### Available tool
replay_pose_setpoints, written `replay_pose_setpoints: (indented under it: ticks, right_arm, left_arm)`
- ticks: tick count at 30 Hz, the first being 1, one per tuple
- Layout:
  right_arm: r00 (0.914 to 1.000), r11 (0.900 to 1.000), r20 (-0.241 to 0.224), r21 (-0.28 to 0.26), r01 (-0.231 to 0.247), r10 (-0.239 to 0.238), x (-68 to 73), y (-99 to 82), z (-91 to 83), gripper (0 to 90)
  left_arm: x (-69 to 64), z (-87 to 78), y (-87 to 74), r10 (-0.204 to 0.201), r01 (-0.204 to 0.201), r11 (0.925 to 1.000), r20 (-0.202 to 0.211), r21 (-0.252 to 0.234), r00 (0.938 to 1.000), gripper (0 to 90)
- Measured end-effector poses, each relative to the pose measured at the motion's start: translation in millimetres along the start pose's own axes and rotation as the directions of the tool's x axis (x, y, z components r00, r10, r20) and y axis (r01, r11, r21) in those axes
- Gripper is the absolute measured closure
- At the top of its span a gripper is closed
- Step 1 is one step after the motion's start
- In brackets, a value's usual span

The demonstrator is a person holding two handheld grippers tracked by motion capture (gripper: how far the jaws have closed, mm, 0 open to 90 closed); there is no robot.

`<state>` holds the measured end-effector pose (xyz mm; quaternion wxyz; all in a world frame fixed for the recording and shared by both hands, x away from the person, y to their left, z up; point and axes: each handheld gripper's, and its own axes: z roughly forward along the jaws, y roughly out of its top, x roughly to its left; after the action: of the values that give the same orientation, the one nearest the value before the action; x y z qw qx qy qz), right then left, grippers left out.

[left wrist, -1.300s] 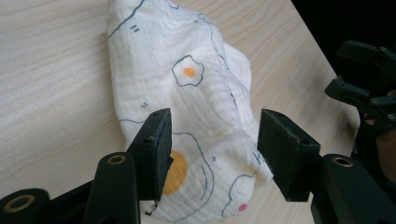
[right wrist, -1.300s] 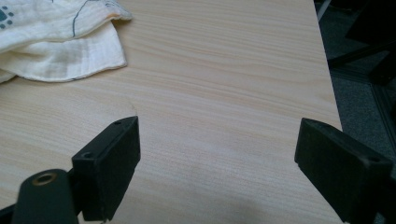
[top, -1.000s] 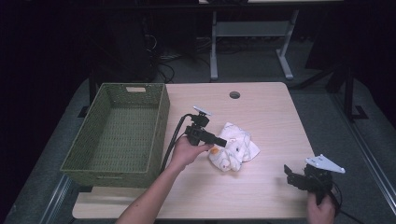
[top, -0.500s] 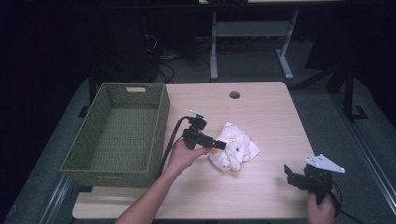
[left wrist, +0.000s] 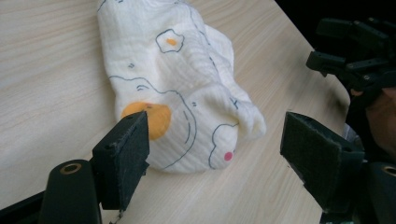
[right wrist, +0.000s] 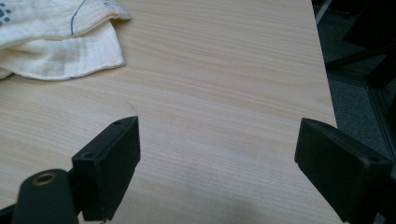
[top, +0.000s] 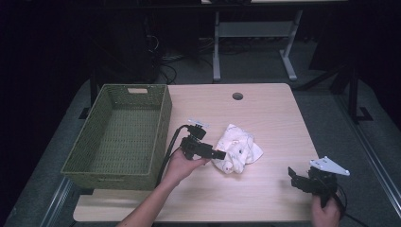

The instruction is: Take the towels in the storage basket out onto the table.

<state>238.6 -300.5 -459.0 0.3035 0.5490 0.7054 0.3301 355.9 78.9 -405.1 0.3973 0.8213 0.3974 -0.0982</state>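
Note:
A crumpled white cloth (top: 239, 147) printed with fried eggs lies at the middle of the wooden table (top: 269, 111). My left gripper (top: 221, 154) is at the cloth's left edge, held by a hand. In the left gripper view the cloth (left wrist: 182, 84) bulges between the wide-apart pads (left wrist: 128, 140), and the gripper (left wrist: 217, 142) is open, with neither pad pressing the fabric. My right gripper (top: 294, 174) rests near the table's front right corner, clear of the cloth. In its own view it (right wrist: 215, 149) is open over bare wood, with the cloth (right wrist: 56, 42) at the upper left.
A green woven basket (top: 118, 137) stands on the left of the table, its right wall close behind the left hand. A cable hole (top: 237, 96) sits near the far edge. The table's right edge (right wrist: 327, 93) runs close to the right gripper. Desk legs and cables lie beyond.
My left gripper has drawn back slightly toward the near edge, staying at the cloth's left side. The cloth's folds have shifted a little. The right gripper has stayed put.

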Motion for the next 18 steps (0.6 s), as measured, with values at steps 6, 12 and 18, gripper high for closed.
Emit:
replay_pose_setpoints:
  ticks: [6, 12, 18]
  right_arm:
    - [1.0, 1.0, -0.002, 0.001, -0.001, 0.001, 0.6, -0.4, 0.4, 13.9]
    - [1.0, 1.0, -0.001, 0.001, -0.002, 0.002, 0.1, -0.6, 0.3, 13.9]
    - [1.0, 1.0, -0.001, 0.001, -0.007, 0.007, -0.9, -1.0, -0.1, 13.9]
  left_arm:
    - [-2.9, -7.3, -5.9, 0.012, -0.012, 0.9997, 0.013, -0.021, 0.9998, 23.3]
    - [-2.7, -9.5, -13.0, 0.003, -0.002, 0.9992, 0.031, -0.04, 0.9995, 23.3]
    - [-4.7, -11.7, -23.0, 0.008, -0.006, 0.9991, 0.036, -0.041, 0.9993, 23.3]
